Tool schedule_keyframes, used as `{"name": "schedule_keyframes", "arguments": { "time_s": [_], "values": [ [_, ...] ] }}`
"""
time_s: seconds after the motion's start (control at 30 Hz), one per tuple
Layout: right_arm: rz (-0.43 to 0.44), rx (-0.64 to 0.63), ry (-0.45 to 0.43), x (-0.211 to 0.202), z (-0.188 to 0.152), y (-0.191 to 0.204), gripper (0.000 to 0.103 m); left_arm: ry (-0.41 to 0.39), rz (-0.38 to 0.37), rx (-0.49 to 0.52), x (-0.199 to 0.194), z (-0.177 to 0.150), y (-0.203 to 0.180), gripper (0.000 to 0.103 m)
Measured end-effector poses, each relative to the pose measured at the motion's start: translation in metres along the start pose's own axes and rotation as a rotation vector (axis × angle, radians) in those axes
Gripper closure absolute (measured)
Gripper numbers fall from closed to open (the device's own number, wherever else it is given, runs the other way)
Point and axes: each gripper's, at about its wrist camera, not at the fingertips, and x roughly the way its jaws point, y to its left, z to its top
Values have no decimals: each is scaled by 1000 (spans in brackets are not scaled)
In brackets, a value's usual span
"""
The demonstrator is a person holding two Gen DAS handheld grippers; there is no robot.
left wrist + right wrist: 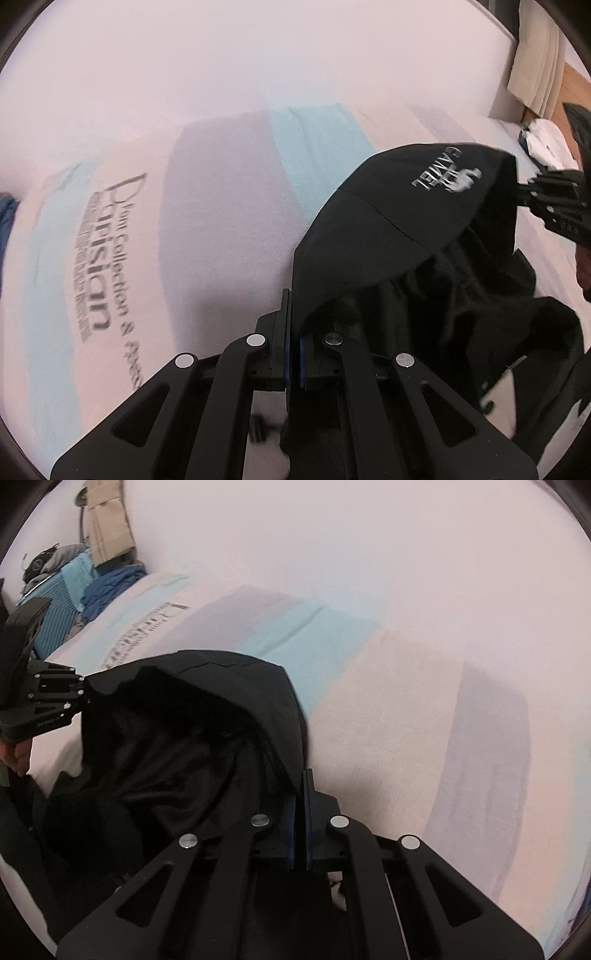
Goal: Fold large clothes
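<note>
Folding barely begun: left gripper and right gripper each clenching an edge of black jacket, lifting it bunched over striped bed, nothing folded yet.

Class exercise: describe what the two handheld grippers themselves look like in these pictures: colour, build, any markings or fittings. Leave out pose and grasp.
Both the left gripper and the right gripper are matte black, with slotted linkage arms joined by round silver pivot pins. Their fingers carry blue pads. The left gripper's side shows small screws and faint pale lettering, too blurred to read. No cables show.
</note>
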Motion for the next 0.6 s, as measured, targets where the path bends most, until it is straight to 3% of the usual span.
{"name": "schedule_keyframes", "arguments": {
  "time_s": [0.2, 0.6],
  "values": [
    [-31, -61, -28, -55, -21, 34, 101, -20, 30, 1, -55, -30, -15, 101],
    [-49, -60, -57, -145, -75, 81, 101, -92, 55, -36, -149, -82, -52, 101]
  ]
}}
